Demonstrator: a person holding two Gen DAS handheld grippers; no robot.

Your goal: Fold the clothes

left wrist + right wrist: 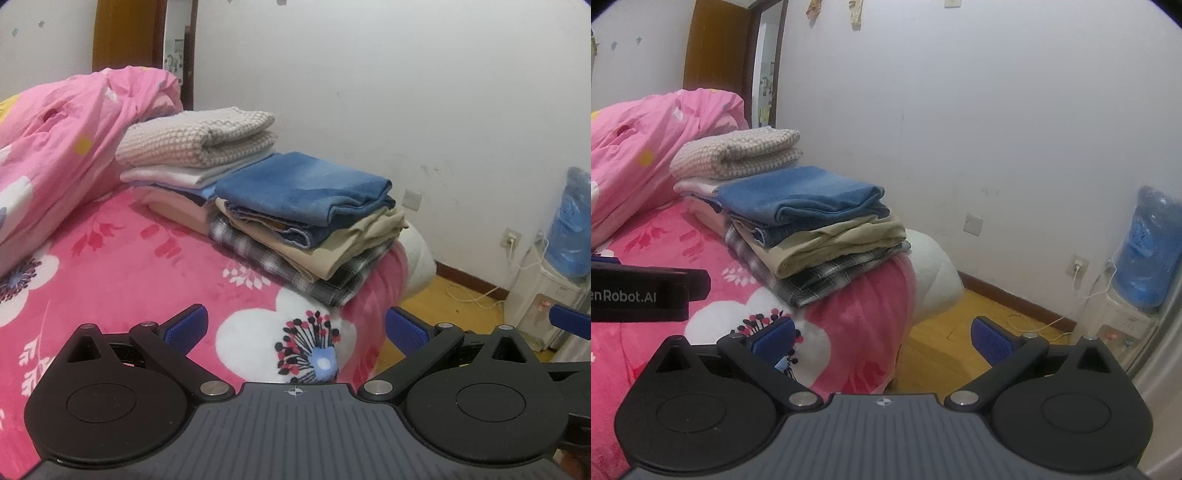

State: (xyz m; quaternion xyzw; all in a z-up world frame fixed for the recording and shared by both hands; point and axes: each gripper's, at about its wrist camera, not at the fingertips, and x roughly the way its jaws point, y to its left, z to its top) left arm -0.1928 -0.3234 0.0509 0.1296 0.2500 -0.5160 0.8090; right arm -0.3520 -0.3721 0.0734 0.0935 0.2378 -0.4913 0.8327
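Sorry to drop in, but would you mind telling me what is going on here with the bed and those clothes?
A person is holding a two-finger tool in each hand over a bed with a pink floral blanket. Both the left tool and the right tool are open and hold nothing. Two stacks of folded clothes sit near the bed's far corner: blue denim tops the nearer stack, and a waffle-knit piece tops the one behind. A pink duvet is bunched at the left.

Matte black left gripper (295, 328) and right gripper (882, 332): blue ribbed pads (186, 326), silver screws (377, 387), round black discs, grey ridged plate with crosshair mark (882, 402); white "enRobot.AI" lettering (624, 296) on one side.
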